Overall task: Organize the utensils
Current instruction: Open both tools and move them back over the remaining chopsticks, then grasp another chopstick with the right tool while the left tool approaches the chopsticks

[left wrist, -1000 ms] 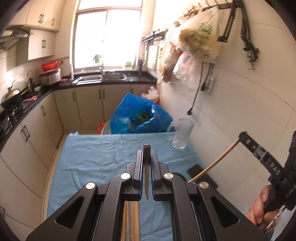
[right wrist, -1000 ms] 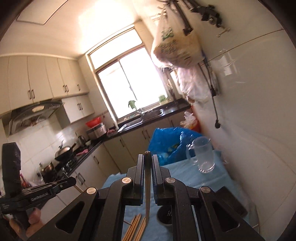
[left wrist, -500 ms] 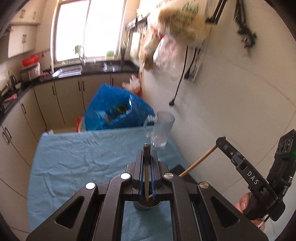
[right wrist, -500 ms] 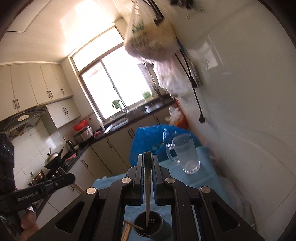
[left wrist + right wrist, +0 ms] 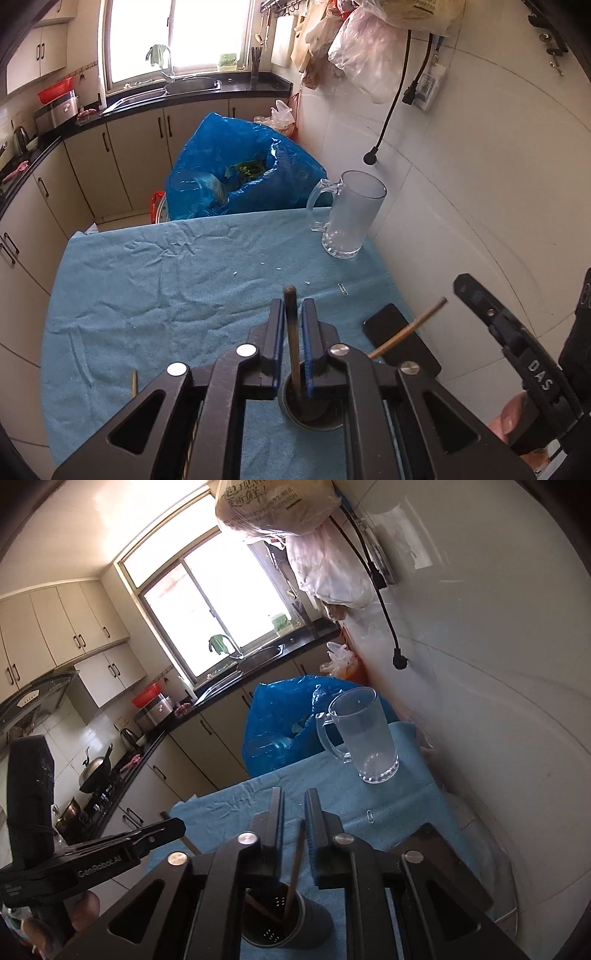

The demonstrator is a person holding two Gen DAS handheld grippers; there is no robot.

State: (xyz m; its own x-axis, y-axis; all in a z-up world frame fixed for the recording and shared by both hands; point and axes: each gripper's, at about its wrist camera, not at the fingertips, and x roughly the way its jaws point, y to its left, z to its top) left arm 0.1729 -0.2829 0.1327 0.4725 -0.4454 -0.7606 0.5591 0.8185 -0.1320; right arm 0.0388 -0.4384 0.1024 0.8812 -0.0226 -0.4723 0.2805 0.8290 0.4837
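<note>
Two chopsticks stand in our holder (image 5: 284,923): one (image 5: 291,343) between the left gripper's (image 5: 293,314) parted fingers, one (image 5: 295,864) between the right's (image 5: 293,805), also released.

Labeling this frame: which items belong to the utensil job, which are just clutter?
Job items:
- chopstick, between the left gripper fingers
- chopstick, between the right gripper fingers
- utensil holder
- loose chopstick on the cloth

Clutter:
- glass mug
- phone
- paperclip
- blue bag
</note>
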